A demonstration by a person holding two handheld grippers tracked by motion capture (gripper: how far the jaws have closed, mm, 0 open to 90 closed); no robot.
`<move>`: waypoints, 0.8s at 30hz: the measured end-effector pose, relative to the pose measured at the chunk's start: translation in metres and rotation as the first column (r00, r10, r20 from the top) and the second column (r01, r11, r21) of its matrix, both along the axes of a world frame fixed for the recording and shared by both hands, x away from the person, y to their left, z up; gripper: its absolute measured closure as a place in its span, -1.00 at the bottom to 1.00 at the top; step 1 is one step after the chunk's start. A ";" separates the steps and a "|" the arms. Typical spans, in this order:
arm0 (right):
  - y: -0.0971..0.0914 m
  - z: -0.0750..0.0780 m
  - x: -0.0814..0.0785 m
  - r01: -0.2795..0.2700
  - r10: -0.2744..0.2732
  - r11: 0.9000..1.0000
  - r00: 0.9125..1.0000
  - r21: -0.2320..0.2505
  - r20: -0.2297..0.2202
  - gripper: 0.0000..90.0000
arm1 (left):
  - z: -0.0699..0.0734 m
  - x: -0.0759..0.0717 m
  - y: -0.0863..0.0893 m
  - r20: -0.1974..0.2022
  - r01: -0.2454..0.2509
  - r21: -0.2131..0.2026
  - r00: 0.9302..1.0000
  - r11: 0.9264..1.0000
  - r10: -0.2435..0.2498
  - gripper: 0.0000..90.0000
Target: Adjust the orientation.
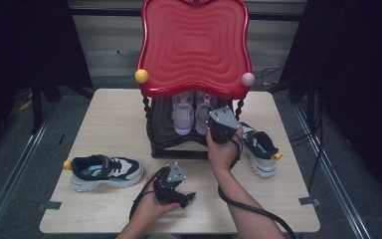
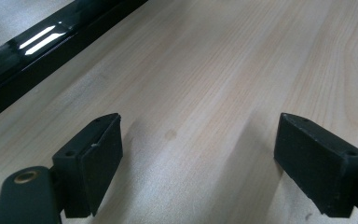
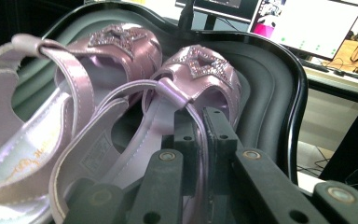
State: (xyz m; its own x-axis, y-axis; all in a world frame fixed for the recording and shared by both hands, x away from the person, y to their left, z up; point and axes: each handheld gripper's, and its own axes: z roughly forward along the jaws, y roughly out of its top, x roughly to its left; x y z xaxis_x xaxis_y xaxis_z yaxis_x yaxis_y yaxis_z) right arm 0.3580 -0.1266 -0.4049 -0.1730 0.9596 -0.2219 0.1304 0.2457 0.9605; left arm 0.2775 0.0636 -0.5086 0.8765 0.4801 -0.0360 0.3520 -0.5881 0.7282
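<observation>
Here, a person sits at a pale wooden counter (image 1: 114, 119) with a handheld claw in each hand. The right claw (image 3: 200, 135) reaches into the lower shelf (image 1: 165, 133) of a small two-tier stand, under its glossy red wavy top tray (image 1: 195, 45). Its jaws are pressed together on the thin heel strap (image 3: 168, 88) of the right-hand lilac sandal (image 3: 196, 74), one of a pair with glittery star toe pieces standing side by side on the dark shelf; the other lilac sandal (image 3: 74, 60) sits just beside it, touching or nearly so. The left claw (image 2: 198, 154) rests low over bare counter near the person's edge, jaws spread wide with nothing between them. A navy and white sneaker (image 1: 107, 171) lies on the counter at the left, and a matching sneaker (image 1: 259, 148) at the right, beside the stand. The work looks like lifting the sandal off the shelf. The risks, as a judgement: the strap is narrow, soft and shiny, so it could slide through the pads, or stretch and let the sandal swing and tip. Pulling outward may also drag the neighbouring sandal along — or knock the toe against the shelf's raised black rim (image 3: 293, 93). Lifting too steeply could bump the red tray overhead.
</observation>
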 end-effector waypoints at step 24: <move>-0.010 0.000 -0.009 -0.043 0.044 0.999 0.998 0.012 -0.049 0.61 | 0.000 0.000 0.000 0.000 0.001 -0.005 1.000 1.000 -0.001 -0.67</move>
State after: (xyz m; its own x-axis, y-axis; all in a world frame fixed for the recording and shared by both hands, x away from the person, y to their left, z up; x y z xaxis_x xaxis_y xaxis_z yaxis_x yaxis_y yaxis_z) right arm 0.3494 -0.1365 -0.4048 -0.2253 0.9531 -0.2020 0.1674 0.2421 0.9557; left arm 0.2775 0.0634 -0.5089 0.8770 0.4791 -0.0381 0.3514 -0.5850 0.7310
